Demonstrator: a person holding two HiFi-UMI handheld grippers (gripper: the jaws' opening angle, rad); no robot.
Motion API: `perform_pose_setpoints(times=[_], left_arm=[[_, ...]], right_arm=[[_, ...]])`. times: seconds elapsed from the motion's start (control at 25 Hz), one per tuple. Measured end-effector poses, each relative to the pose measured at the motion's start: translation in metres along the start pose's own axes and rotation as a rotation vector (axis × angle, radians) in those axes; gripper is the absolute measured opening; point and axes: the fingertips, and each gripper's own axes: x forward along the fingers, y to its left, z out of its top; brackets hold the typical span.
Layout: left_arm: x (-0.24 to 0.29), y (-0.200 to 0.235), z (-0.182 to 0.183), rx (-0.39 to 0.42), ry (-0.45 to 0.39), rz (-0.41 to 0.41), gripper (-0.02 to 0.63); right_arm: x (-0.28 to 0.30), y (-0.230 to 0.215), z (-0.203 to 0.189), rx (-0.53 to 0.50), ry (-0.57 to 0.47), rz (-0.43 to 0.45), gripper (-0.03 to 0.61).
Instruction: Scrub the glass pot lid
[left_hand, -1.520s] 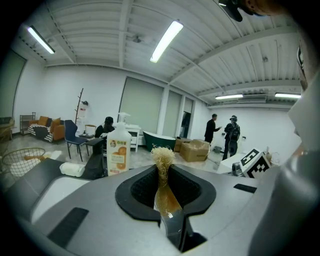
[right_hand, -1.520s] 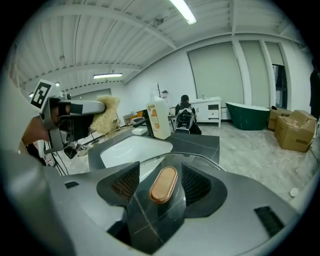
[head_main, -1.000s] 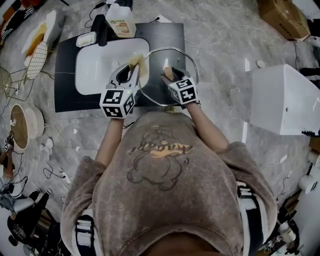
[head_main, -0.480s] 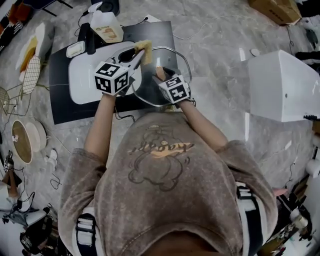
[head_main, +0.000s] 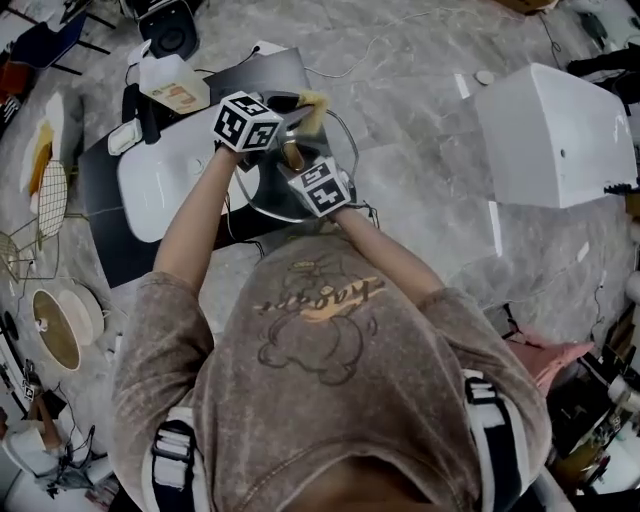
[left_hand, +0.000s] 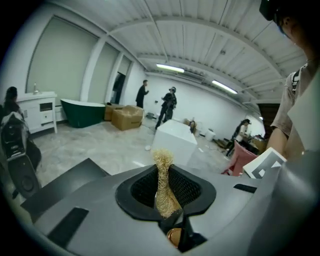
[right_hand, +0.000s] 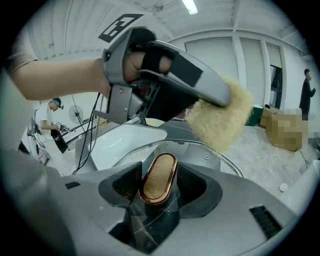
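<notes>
The glass pot lid (head_main: 268, 196) is held tilted over the black mat, its copper-rimmed knob (right_hand: 158, 178) standing between the pads of my right gripper (head_main: 293, 157). That gripper's jaws are closing on the knob and grip it. My left gripper (head_main: 303, 113) is shut on a yellow fibrous scrub pad (head_main: 314, 106). In the right gripper view the scrub pad (right_hand: 222, 120) hangs just above the lid's far rim (right_hand: 212, 150), and whether it touches the glass I cannot tell. In the left gripper view the scrub pad (left_hand: 165, 187) is pinched thin between the jaws.
A white sink basin (head_main: 160, 185) lies on the black mat (head_main: 100, 215) left of the lid. A detergent bottle (head_main: 172, 85) and a soap dish (head_main: 124, 137) stand behind it. A white cabinet (head_main: 555, 130) is at the right. Cables run across the floor.
My left gripper has swung the scrub pad from the lid's left side across to its far rim. The right gripper has kept hold of the knob and shifted with the lid.
</notes>
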Motion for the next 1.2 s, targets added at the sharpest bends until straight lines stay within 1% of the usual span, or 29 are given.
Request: perform_pose_setpoints(times=[0.08,0.16,0.36,0.44,0.52,0.68,0.8,0.92,1.0,1.08,1.2], left_arm=[[0.022,-0.011,-0.007,0.049,0.066,-0.085,0.067],[0.04,-0.019,-0.015,0.081,0.12,-0.161,0.066],[0.064,-0.032,-0.033,0.111,0.258,-0.322,0.066],[0.072,-0.04,-0.041,0.129,0.329,-0.388,0.066],[0.078,-0.047,-0.049,0.153,0.405,-0.447,0.066],[0.083,-0.057,-0.066,0.178,0.535,-0.536,0.066],[0.086,-0.069,-0.076,0.195,0.598,-0.579,0.066],[0.088,-0.074,-0.078,0.159,0.625,-0.596,0.066],[0.089,-0.071,-0.083,0.153,0.656,-0.579,0.066],[0.09,-0.065,-0.09,0.165,0.689,-0.554,0.066],[0.09,-0.06,-0.094,0.173,0.699,-0.549,0.066]], right_arm=[[-0.001,-0.001,-0.001,0.001,0.0,-0.009,0.216],[-0.001,-0.002,-0.001,0.0,0.004,-0.018,0.216],[0.001,-0.003,-0.002,-0.002,0.003,-0.034,0.212],[0.002,-0.005,-0.001,-0.004,-0.004,-0.042,0.207],[0.001,-0.005,-0.002,0.005,-0.006,-0.052,0.201],[0.001,-0.005,-0.002,0.035,-0.006,-0.059,0.195],[-0.002,-0.006,-0.002,0.042,-0.007,-0.066,0.192],[-0.004,-0.007,-0.003,0.046,-0.01,-0.076,0.19],[-0.004,-0.008,-0.003,0.051,-0.01,-0.083,0.19],[-0.003,-0.008,-0.003,0.053,-0.009,-0.091,0.19],[-0.001,-0.008,-0.003,0.052,-0.004,-0.098,0.189]])
